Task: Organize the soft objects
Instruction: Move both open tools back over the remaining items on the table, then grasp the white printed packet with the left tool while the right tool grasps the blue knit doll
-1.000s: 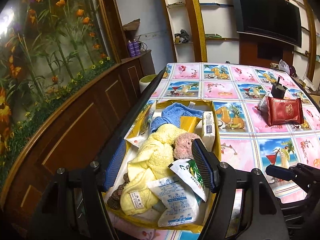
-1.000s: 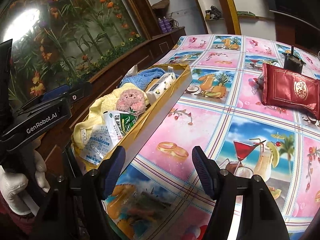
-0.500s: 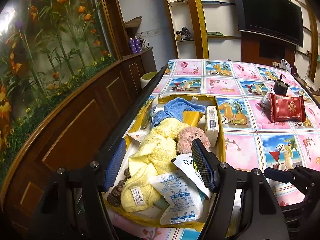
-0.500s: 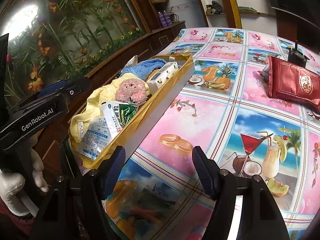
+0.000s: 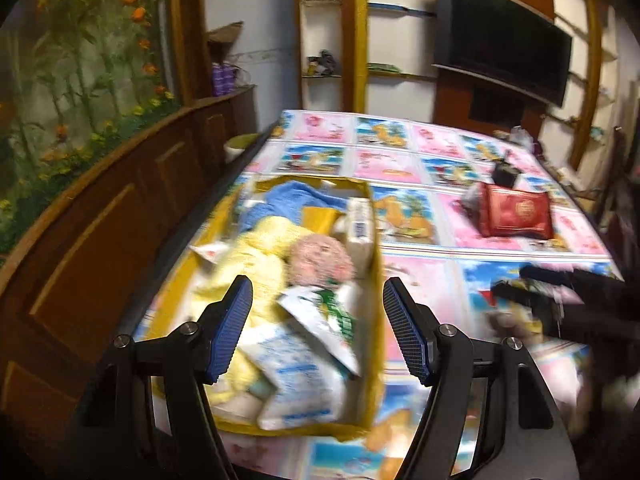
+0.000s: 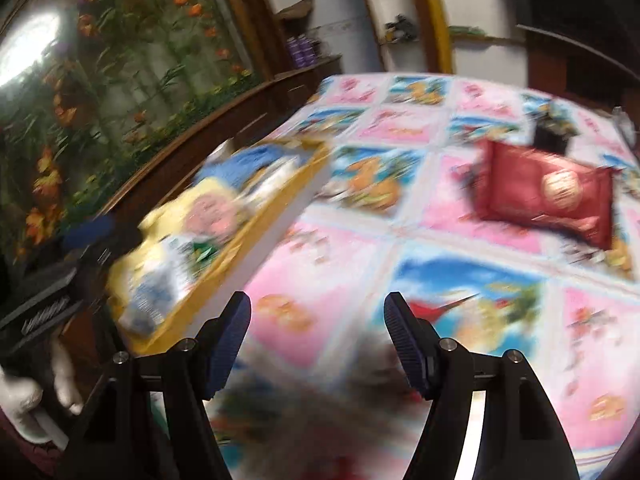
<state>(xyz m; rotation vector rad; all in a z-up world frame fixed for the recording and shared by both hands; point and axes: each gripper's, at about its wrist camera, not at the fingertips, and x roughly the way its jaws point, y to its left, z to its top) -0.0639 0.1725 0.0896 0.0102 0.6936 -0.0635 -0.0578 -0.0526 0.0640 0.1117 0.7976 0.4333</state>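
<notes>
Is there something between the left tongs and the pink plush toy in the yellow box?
Nothing solid blocks the way. The left tongs are open above the near half of the yellow box. The pink plush toy lies just beyond, on top; only a white and green packet lies before it.

A home's living room is showing here: a wall-mounted television (image 5: 504, 36) is hanging among built-in shelves (image 5: 384, 74), wood panelling (image 5: 120, 208) is running below a flower mural (image 5: 80, 60), and a fruit-print tablecloth (image 5: 420, 184) is covering the table.
</notes>
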